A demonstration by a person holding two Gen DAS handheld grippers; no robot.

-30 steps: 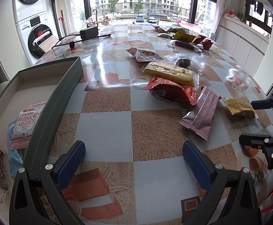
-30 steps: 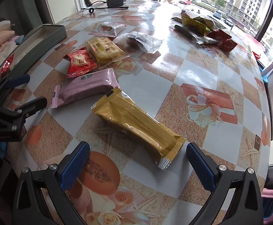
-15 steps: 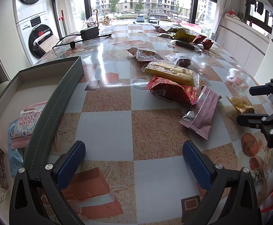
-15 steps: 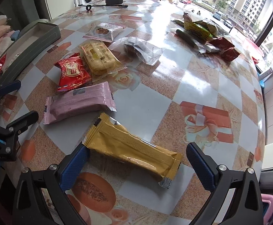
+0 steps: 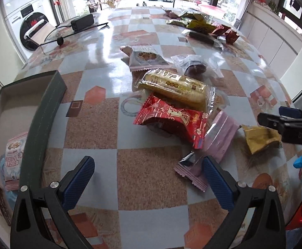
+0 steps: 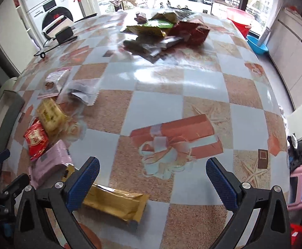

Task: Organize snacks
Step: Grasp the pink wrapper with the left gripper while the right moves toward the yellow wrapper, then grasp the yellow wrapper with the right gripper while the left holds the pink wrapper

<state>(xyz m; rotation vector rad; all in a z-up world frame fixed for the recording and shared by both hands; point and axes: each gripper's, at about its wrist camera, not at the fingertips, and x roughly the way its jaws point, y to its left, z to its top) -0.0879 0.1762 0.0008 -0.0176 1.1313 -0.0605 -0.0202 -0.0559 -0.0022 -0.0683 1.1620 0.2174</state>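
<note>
Snack packets lie on the checkered table. In the left wrist view a red packet [image 5: 169,117], a yellow cracker pack [image 5: 174,86], a pink packet [image 5: 215,143] and a mustard-yellow bar [image 5: 259,138] sit ahead. The dark green box [image 5: 47,108] at left holds several snacks [image 5: 14,157]. My left gripper [image 5: 148,182] is open and empty above the table, its right pad beside the pink packet's end. My right gripper [image 6: 153,182] is open and empty; the yellow bar [image 6: 115,204] lies below its left finger [image 6: 84,182]. The right gripper also shows in the left wrist view [image 5: 290,118].
A pile of more snacks [image 6: 165,31] lies at the table's far end. A black power adapter with cable [image 5: 82,21] sits far left. A clear packet [image 5: 194,67] and a white-pink packet [image 5: 144,59] lie mid-table. A washing machine [image 5: 26,18] stands beyond.
My right gripper swung right and forward, so the yellow bar slid to the lower left of its view. My left gripper moved forward and tilted toward the snacks.
</note>
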